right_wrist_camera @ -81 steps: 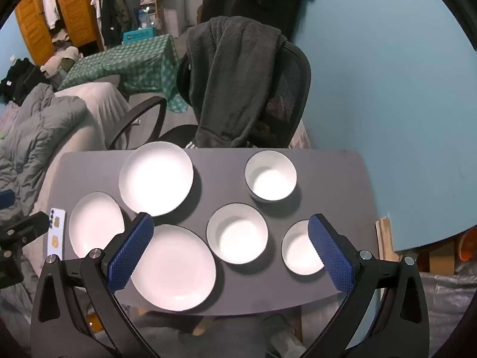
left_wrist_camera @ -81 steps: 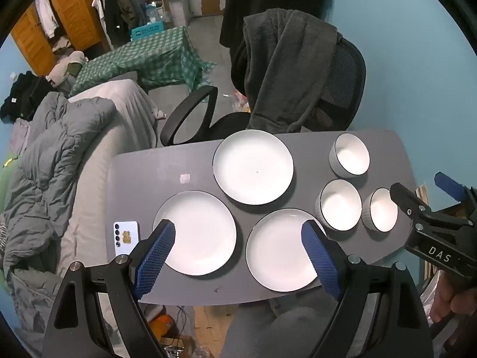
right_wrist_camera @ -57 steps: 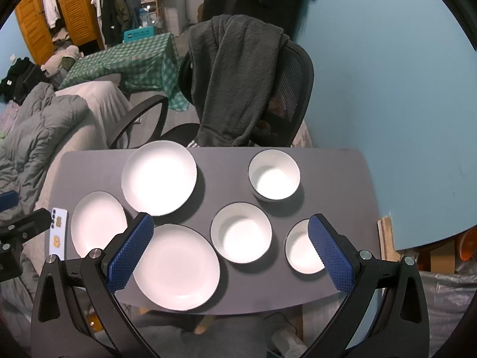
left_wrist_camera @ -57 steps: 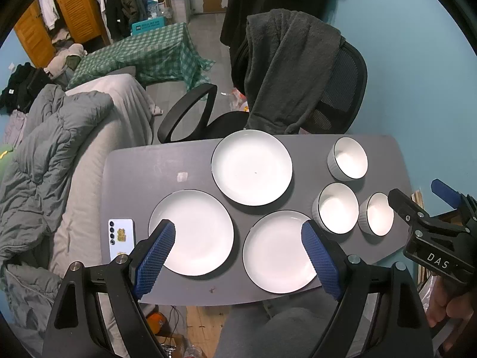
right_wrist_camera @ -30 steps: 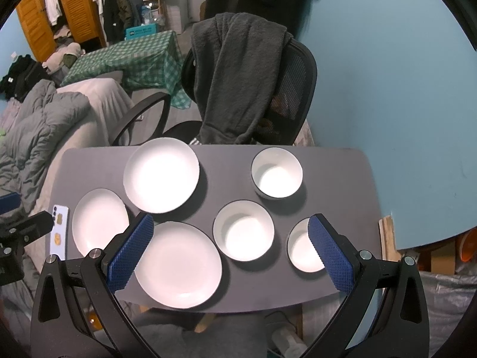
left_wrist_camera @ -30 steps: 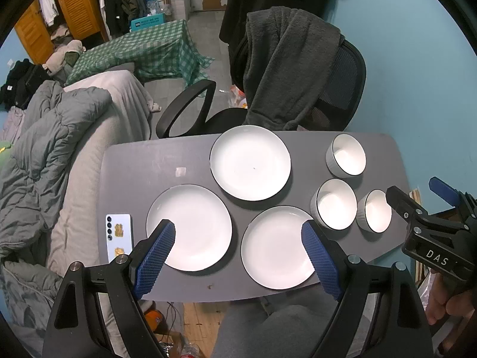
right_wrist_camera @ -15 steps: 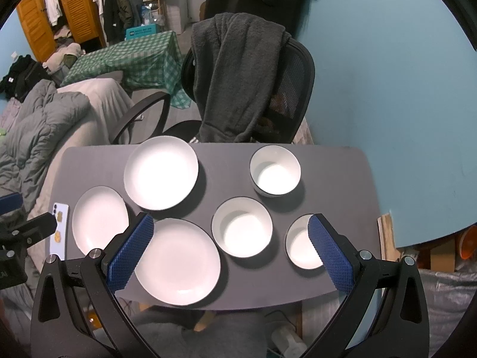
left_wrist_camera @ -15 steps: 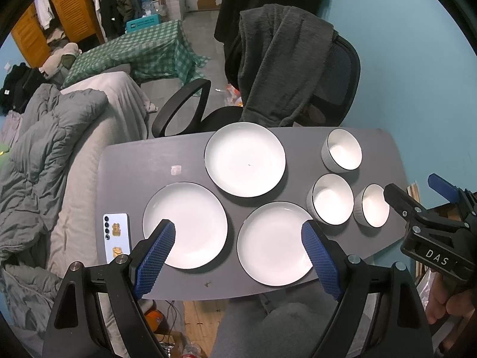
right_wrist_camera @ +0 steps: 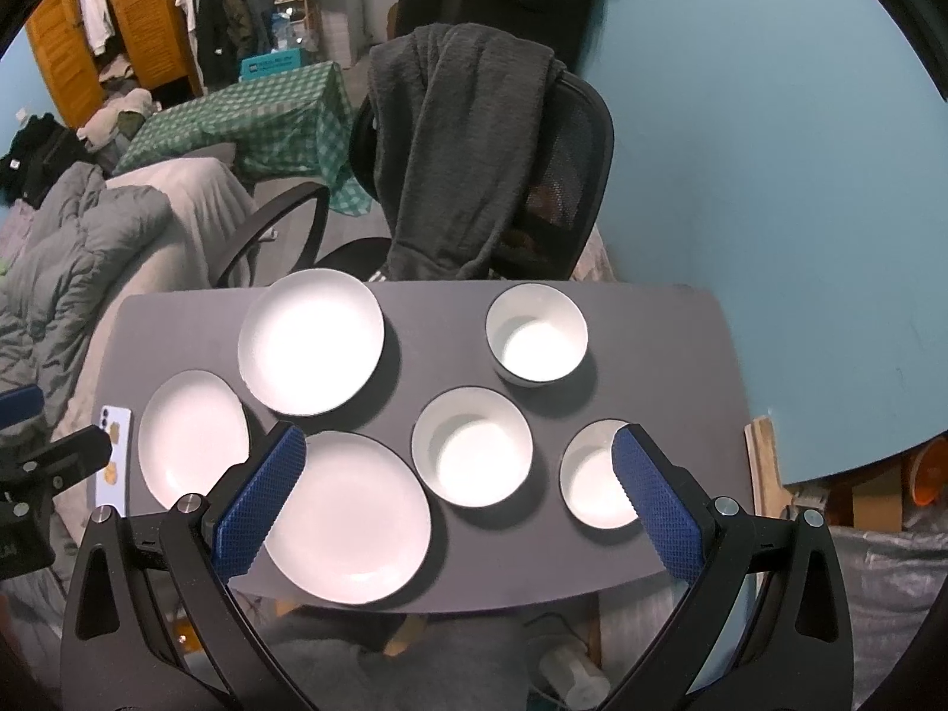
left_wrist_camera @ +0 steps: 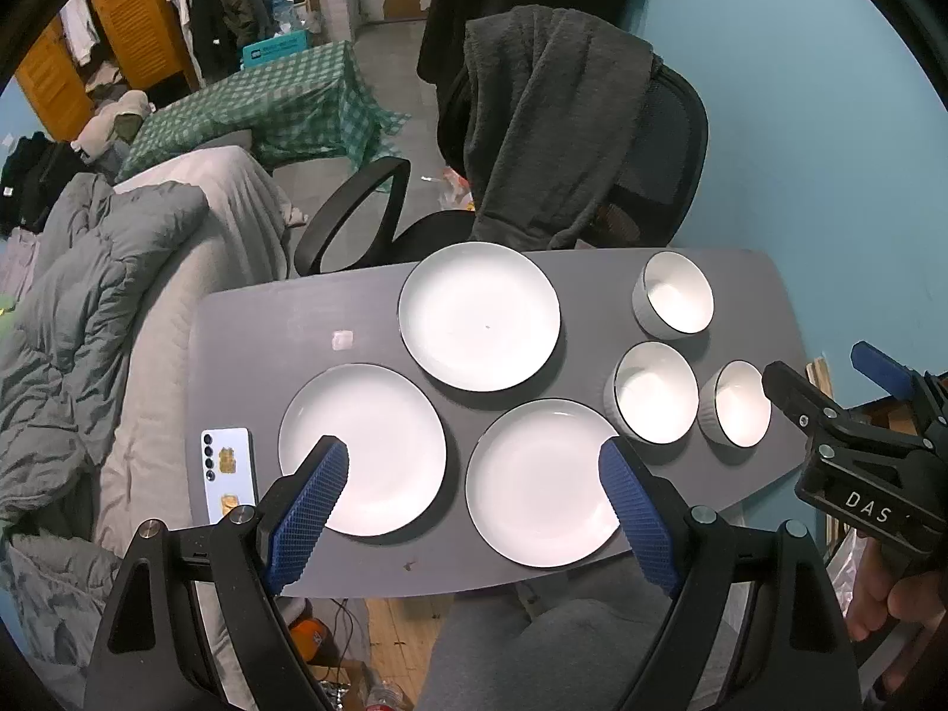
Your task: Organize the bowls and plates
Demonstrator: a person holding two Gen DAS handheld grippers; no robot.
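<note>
**Dishes laid out, nothing yet gripped**

Both the left gripper [left_wrist_camera: 474, 474] and the right gripper [right_wrist_camera: 453, 483] are held high above the dark grey tabletop [left_wrist_camera: 266, 326] with blue pads spread wide and nothing between them, presumably so a first pick can be chosen. Three flat white black-rimmed plates [left_wrist_camera: 479, 315] lie apart on its left half; three white bowls [right_wrist_camera: 537, 333] on its right. A white phone [left_wrist_camera: 228, 465] rests near the left edge. Beyond are seen a black office chair [right_wrist_camera: 569, 178] draped with grey fleece and teal walls.

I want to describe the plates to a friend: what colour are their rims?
Thin black rims on white plates, clearest in the left wrist view.
</note>
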